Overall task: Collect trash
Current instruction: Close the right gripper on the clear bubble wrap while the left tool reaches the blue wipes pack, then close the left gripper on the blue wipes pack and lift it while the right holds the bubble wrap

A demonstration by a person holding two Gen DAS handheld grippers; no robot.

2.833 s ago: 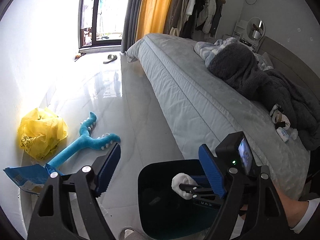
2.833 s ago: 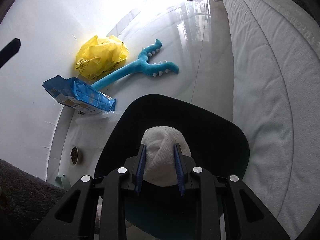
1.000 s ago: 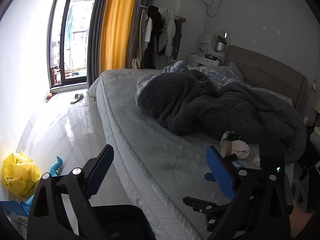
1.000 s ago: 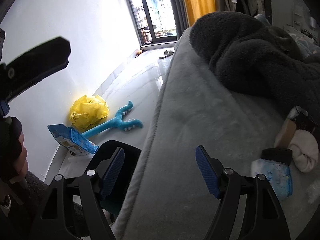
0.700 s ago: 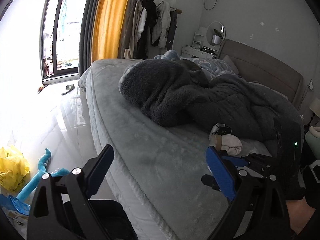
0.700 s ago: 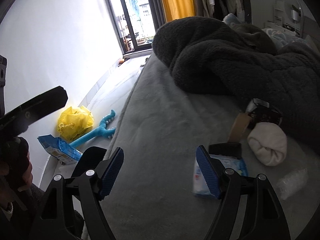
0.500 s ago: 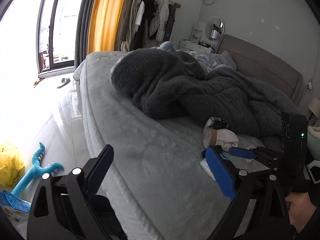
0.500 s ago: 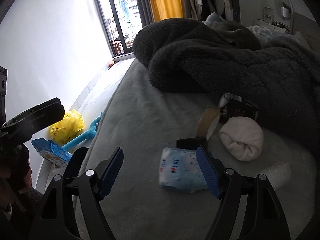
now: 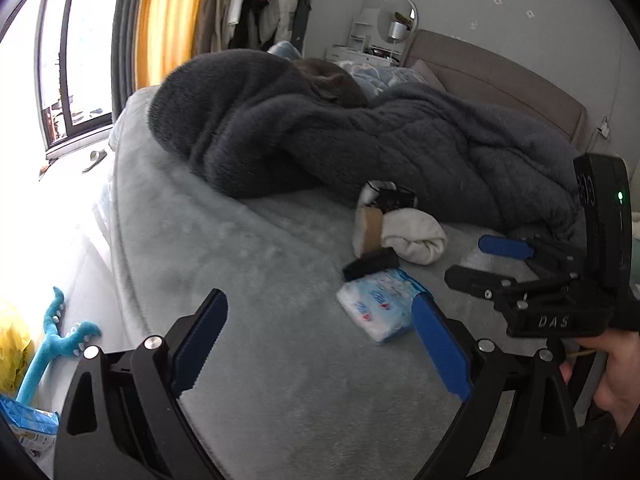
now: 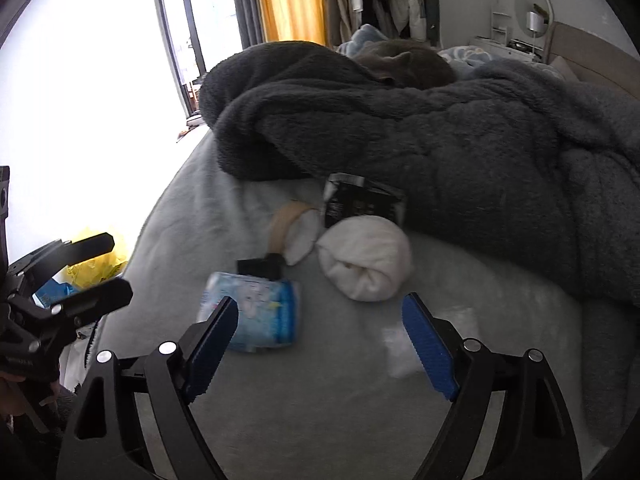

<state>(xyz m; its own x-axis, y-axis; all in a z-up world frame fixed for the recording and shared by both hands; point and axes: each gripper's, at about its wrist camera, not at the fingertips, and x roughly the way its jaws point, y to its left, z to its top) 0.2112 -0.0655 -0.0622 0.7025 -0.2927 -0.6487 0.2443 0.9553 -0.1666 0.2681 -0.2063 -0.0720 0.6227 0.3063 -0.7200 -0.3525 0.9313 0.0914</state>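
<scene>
On the grey bed [image 9: 248,256] lies a cluster of litter: a blue-and-white tissue pack [image 10: 256,312], a small black block [image 10: 260,267], a tape roll [image 10: 294,232], a black box [image 10: 362,200], a rolled white cloth [image 10: 366,258] and a clear plastic wrapper [image 10: 404,344]. My right gripper [image 10: 320,302] hovers just short of them, its jaws opening, with nothing gripped. My left gripper [image 9: 318,300] is open and empty, with the tissue pack [image 9: 380,304] close to its right finger. The right gripper [image 9: 492,264] shows at the right of the left wrist view.
A dark fleece blanket [image 10: 440,132] is heaped right behind the litter. On the floor to the left are a blue plush toy [image 9: 52,344], a yellow bag [image 10: 96,264] and a blue packet [image 9: 24,420]. A headboard [image 9: 500,76] and a window [image 9: 76,64] lie beyond.
Both grippers swung from the black bin on the floor to over the bed. The right gripper, earlier shut on a white wad over the bin, is now empty and wider. The litter looms closer.
</scene>
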